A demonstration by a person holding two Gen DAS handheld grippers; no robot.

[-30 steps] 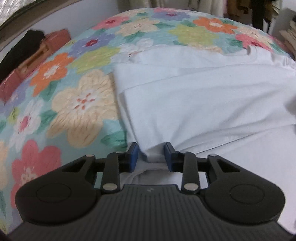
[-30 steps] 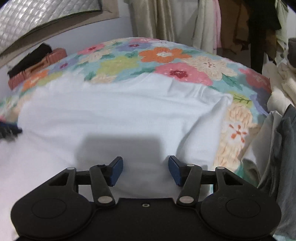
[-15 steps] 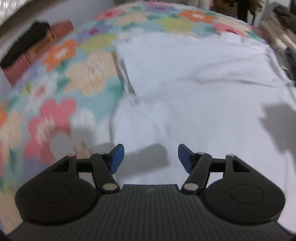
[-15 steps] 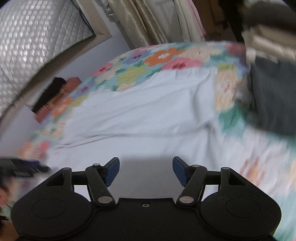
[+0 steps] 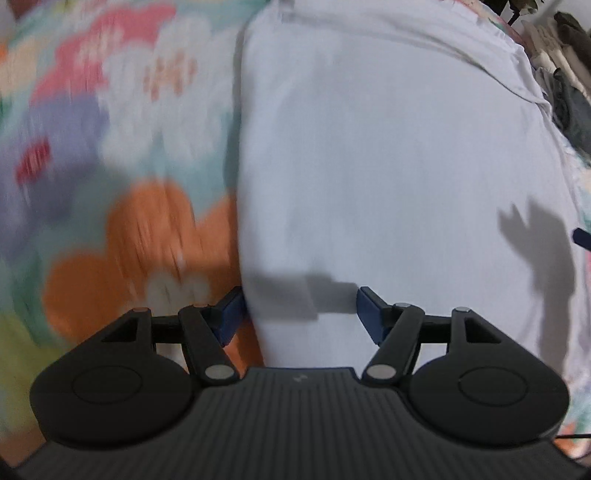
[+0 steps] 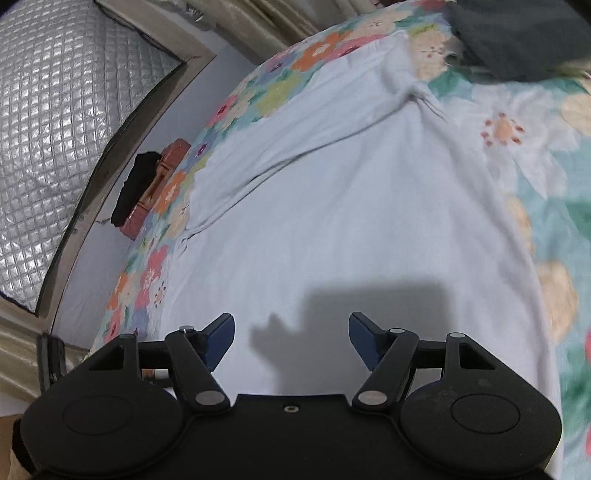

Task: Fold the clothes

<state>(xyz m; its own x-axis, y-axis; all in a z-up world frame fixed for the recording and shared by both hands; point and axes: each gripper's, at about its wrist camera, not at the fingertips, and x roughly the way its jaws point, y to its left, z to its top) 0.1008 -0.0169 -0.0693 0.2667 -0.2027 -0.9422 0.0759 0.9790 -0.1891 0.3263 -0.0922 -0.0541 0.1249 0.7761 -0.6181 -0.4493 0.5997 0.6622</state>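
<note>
A pale blue-white garment (image 5: 388,155) lies flat on the flowered bedspread (image 5: 110,147), its far part folded over itself. My left gripper (image 5: 300,313) is open and empty, low over the garment's near left edge. In the right wrist view the same garment (image 6: 351,206) spreads away from me, with a fold line across its far part. My right gripper (image 6: 291,338) is open and empty above the garment's near part, casting a shadow on it. The tip of the right gripper (image 5: 581,238) shows at the right edge of the left wrist view.
A dark grey garment (image 6: 517,33) lies at the bed's far right corner. A brown box with a black item on it (image 6: 147,188) sits by the wall left of the bed. A quilted silver panel (image 6: 55,129) covers the left wall. More clothes (image 5: 569,81) pile at the right.
My left gripper let go of the garment's fold and opened. Both grippers pulled back toward the garment's near end. The views swung quickly and are blurred.
</note>
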